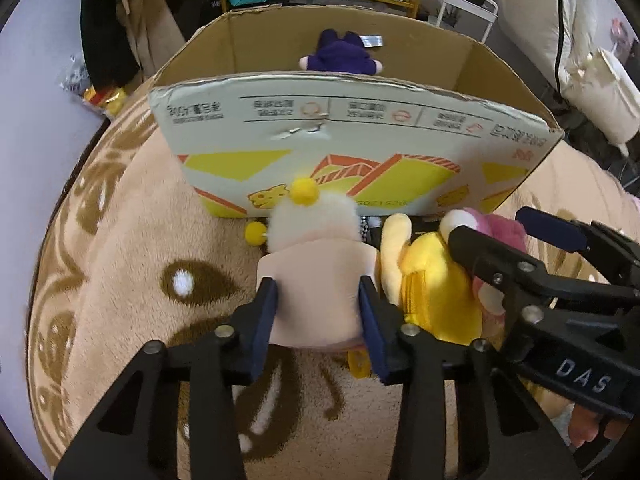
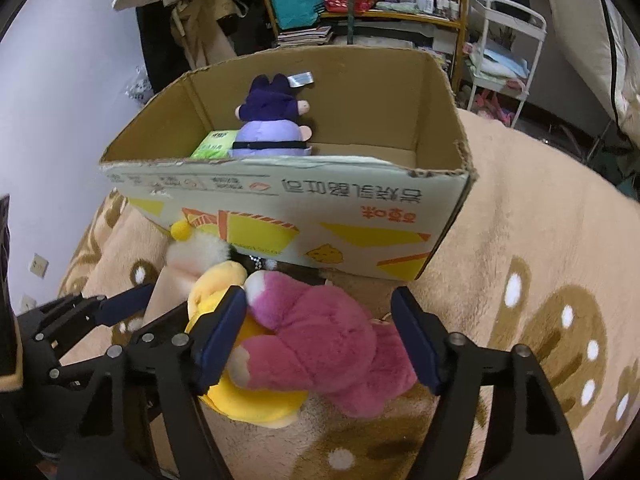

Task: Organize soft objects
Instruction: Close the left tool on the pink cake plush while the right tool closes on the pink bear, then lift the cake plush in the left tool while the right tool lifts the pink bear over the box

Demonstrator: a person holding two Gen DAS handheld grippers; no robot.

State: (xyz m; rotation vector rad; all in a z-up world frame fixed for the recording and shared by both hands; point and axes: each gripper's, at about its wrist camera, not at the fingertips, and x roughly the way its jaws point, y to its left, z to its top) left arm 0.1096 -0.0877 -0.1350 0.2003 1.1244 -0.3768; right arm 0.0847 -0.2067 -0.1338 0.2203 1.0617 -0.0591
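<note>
Two toys gripped, box ahead

Left gripper (image 1: 318, 320) pinches the pale toy (image 1: 316, 276); right gripper (image 2: 320, 336) straddles the pink toy (image 2: 336, 344), jaws spread. Both lie before the box (image 2: 280, 200). Squeeze mid-body and lift clear of the rim.

A cardboard box (image 2: 288, 216) stood on the blanket (image 2: 540, 240), with a shelf (image 2: 360, 12) and a cart (image 2: 508, 52) behind it. Inside the box, a plush doll (image 2: 268, 128) leaned against the back wall, and a packet (image 2: 214, 145) lay just to its left. Three plush toys lay in a row on the blanket just in front of the box: a hatted doll (image 1: 316, 272) on the left, a duck (image 1: 432, 292) in the middle touching it, and a bear (image 2: 332, 344) on the right, lying partly over the duck.
</note>
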